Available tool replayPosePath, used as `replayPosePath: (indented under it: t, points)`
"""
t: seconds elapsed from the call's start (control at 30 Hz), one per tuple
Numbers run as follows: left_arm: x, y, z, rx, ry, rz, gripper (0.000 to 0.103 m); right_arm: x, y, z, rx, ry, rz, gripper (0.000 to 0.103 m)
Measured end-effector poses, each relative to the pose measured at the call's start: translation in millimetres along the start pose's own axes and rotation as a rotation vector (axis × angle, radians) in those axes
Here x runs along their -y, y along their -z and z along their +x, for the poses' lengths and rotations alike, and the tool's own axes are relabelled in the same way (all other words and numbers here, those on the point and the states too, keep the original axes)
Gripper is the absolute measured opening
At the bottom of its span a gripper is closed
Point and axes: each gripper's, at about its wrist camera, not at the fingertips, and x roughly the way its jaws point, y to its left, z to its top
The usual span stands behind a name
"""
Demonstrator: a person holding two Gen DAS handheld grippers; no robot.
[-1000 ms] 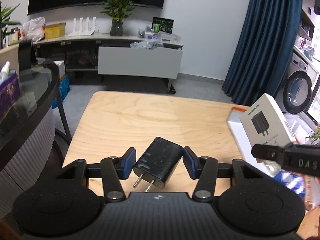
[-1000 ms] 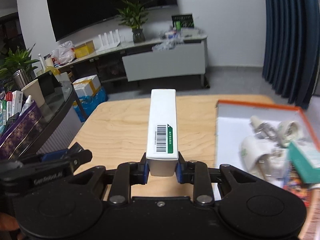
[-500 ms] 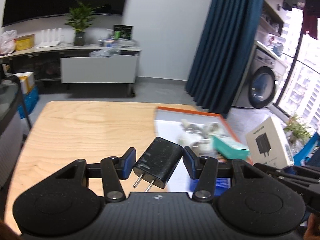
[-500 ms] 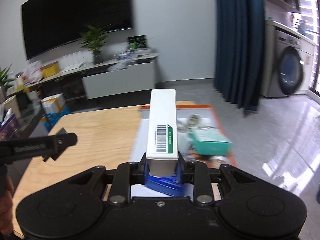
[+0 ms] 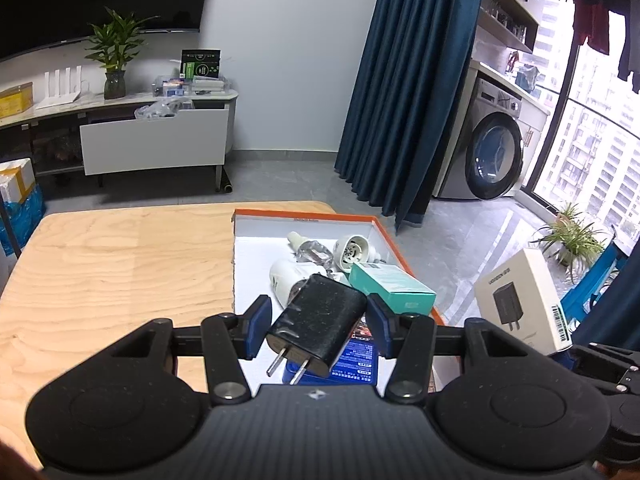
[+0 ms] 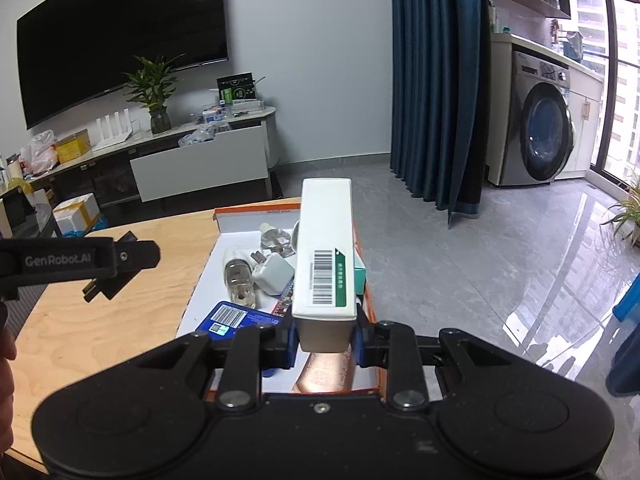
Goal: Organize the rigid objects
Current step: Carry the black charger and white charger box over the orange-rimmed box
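Hovering over the near end of the orange-rimmed tray [image 5: 404, 258], the left gripper [image 5: 318, 322] pinches a black charger [image 5: 318, 330] while the right gripper [image 6: 325, 338] clamps its white box [image 6: 326, 256]. Further in, several bits already sit inside the tray; these two aren't dropped yet.

The left gripper [image 5: 318, 322] clamps a black plug adapter [image 5: 318, 326] between its blue pads, prongs toward the camera. It hangs over the near end of an orange-rimmed tray [image 5: 386, 236] on the wooden table [image 5: 120, 264]. The tray holds a teal box [image 5: 392, 288] and a white lamp socket [image 5: 352, 254]. At right, a white charger box [image 5: 524, 300] is in view.
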Motion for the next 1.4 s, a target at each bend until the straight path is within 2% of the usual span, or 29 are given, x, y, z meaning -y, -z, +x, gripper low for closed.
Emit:
replayPosePath:
  t: [0.4,1.4]
  points:
    - [14.2,3.2,8.5,-0.026,-0.036,0.01,0.052,0.2,-4.1,16.5,-0.018,-0.021,-0.026,0.031]
    - [16.2,10.2,19.0,-0.059,-0.041,0.002,0.052,0.3,-4.6,35.2,-0.066,-0.026,-0.046,0.031]
